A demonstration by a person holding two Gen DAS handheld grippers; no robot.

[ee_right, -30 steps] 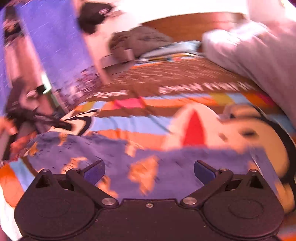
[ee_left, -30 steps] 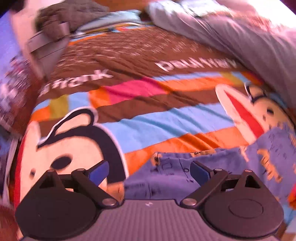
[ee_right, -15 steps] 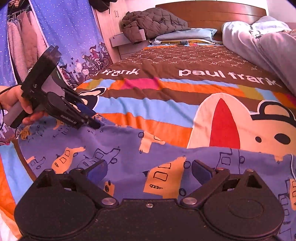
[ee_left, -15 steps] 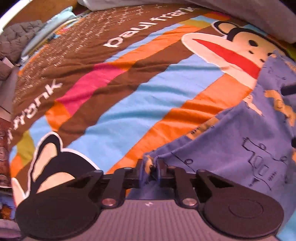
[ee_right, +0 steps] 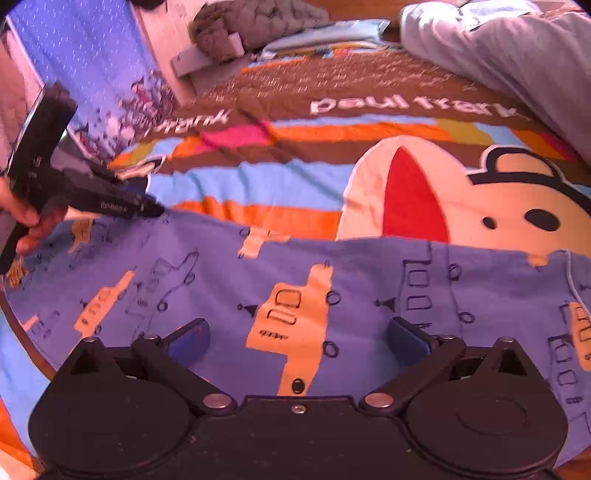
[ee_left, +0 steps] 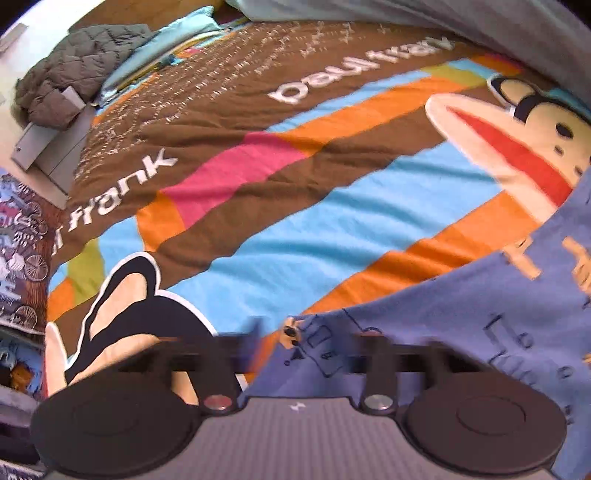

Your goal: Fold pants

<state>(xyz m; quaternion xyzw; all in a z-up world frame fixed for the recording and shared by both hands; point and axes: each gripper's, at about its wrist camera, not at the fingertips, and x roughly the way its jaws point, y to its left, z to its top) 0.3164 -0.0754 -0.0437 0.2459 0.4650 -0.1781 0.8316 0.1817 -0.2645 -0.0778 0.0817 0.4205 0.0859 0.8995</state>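
The pants [ee_right: 295, 280], blue-purple with orange vehicle prints, lie spread flat on the striped monkey-print bedspread [ee_left: 332, 229]. All positions below are taken relative to the pants.

Left gripper [ee_left: 306, 350]: at the pants' corner edge, pointing steeply down. Its fingers are motion-blurred; the jaws are opening, with the corner of the fabric between them and no pad visibly pressing on it. In the right wrist view the same tool sits at the far left edge of the pants, tips touching the cloth, held by a hand [ee_right: 22, 218].

Right gripper [ee_right: 295, 338]: over the near middle of the pants, jaws wide apart, blue pads [ee_right: 406, 338] clear of the cloth, an orange print showing in the gap. Nothing is clamped.

Beyond the pants' far edge the bedspread runs on in orange, blue and brown bands with white lettering. Well past that, at the head of the bed, sit a grey quilted jacket [ee_right: 255, 22] and a light blue pillow [ee_right: 328, 33]. To the far right of the pants lies a grey duvet [ee_right: 509, 55].
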